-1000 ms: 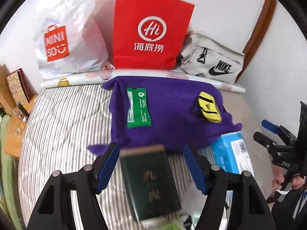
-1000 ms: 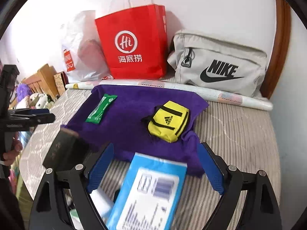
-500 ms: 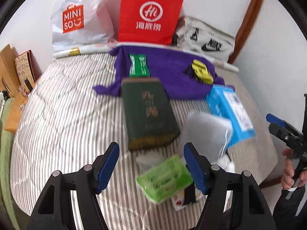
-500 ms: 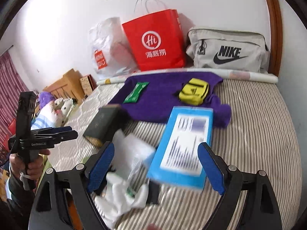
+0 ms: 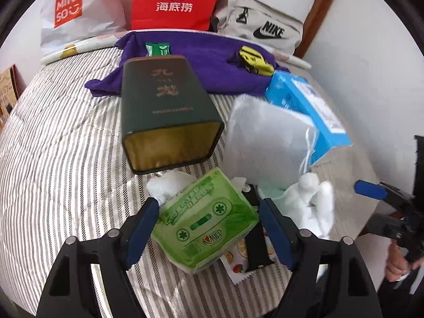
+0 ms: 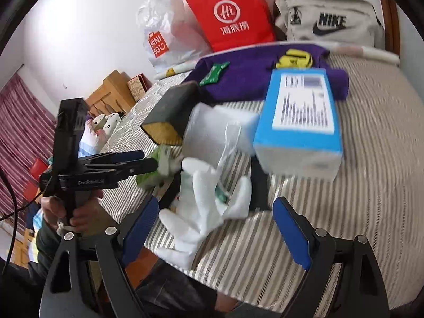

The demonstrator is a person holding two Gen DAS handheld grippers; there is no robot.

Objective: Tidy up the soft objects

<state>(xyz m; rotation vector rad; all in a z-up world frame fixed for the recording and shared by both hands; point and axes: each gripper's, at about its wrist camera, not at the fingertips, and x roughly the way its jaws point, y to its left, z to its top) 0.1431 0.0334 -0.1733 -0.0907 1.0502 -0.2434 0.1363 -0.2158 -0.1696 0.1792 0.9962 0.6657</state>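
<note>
Striped bed (image 5: 66,137) is cluttered: left gripper (image 5: 209,228) jaws apart straddling the green tissue pack (image 5: 206,222), right gripper (image 6: 216,228) open over the white glove (image 6: 201,212) near the edge; risk is pinching the wrapper underneath or nudging the glove off.

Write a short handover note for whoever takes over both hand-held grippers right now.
Left hand-held gripper: open, straddling the green tissue pack, not clamped.
Right hand-held gripper: open, empty, above the white glove.
Purple cloth at the back carries the yellow pouch and green packet.
Nothing appears sorted yet; tissue pack, glove and cloth remain.
</note>
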